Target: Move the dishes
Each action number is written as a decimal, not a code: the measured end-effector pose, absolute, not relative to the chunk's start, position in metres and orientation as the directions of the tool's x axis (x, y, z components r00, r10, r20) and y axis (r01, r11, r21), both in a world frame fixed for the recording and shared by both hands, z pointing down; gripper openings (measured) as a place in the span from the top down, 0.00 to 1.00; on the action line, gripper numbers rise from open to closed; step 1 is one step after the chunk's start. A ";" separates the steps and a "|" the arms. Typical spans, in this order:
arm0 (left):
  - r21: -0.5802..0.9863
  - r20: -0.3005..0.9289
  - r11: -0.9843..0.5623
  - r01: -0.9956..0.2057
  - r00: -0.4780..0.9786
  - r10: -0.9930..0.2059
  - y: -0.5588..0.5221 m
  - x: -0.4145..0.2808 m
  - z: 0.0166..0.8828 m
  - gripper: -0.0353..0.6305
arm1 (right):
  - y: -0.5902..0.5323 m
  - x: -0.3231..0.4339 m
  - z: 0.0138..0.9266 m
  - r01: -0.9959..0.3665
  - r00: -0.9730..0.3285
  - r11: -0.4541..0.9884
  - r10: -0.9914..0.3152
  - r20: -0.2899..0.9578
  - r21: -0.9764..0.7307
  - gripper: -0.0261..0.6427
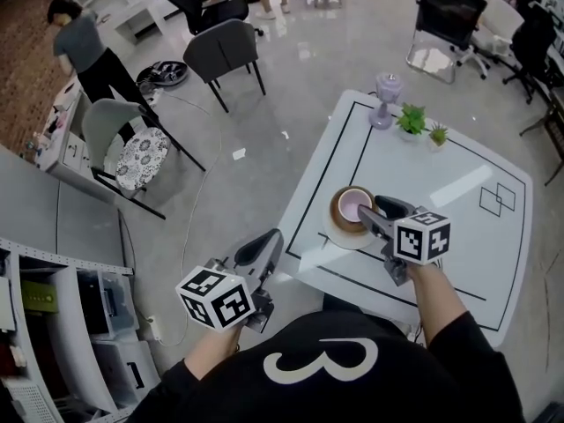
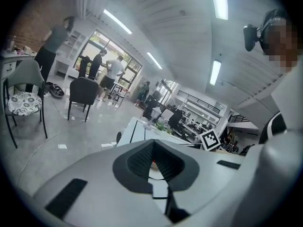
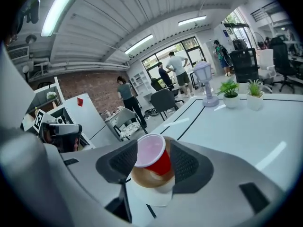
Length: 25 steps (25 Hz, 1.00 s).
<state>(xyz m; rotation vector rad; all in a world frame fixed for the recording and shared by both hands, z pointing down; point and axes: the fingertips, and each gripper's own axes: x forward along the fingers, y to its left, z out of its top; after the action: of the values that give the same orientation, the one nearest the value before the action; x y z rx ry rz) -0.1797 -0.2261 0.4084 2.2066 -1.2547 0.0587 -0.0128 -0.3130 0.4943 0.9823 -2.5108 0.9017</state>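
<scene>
On the white table, near its front left, stands a stack: a white plate under a brown bowl holding a red cup with a pale inside. My right gripper reaches over the stack, open, with the tilted cup between its pads; the right pad stands slightly off it. Bowl and plate show below. My left gripper hangs off the table's left edge over the floor. Its fingertips meet with nothing in them.
At the table's far end stand a lilac lamp and two small potted plants. Chairs and a person are on the floor to the left, grey shelving at the near left. Black lines mark the tabletop.
</scene>
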 end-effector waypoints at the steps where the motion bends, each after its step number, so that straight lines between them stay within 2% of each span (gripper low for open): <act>1: 0.472 0.322 -0.374 -0.798 0.551 -0.770 -0.226 -0.180 0.410 0.94 | -0.314 -0.013 0.497 -0.691 -0.722 0.560 -0.502 0.476 -0.456 0.65; 6: 0.471 0.332 -0.346 -0.811 0.526 -0.783 -0.224 -0.186 0.414 0.94 | -0.319 -0.012 0.509 -0.709 -0.706 0.512 -0.509 0.493 -0.485 0.72; 9: 0.466 0.333 -0.342 -0.816 0.520 -0.786 -0.223 -0.189 0.413 0.94 | -0.320 -0.010 0.510 -0.710 -0.703 0.479 -0.523 0.482 -0.516 0.80; 21: 0.453 0.339 -0.349 -0.821 0.520 -0.784 -0.222 -0.191 0.413 0.94 | -0.322 -0.008 0.510 -0.744 -0.666 0.453 -0.564 0.489 -0.491 0.93; 25: 0.456 0.339 -0.354 -0.816 0.527 -0.779 -0.222 -0.190 0.415 0.94 | -0.322 -0.007 0.511 -0.750 -0.660 0.451 -0.566 0.494 -0.484 0.93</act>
<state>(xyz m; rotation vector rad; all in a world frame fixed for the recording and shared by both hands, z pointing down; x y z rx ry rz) -0.1897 -0.2224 0.4148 2.1868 -1.2903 0.0842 -0.0071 -0.3217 0.5107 1.1350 -2.4431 1.0122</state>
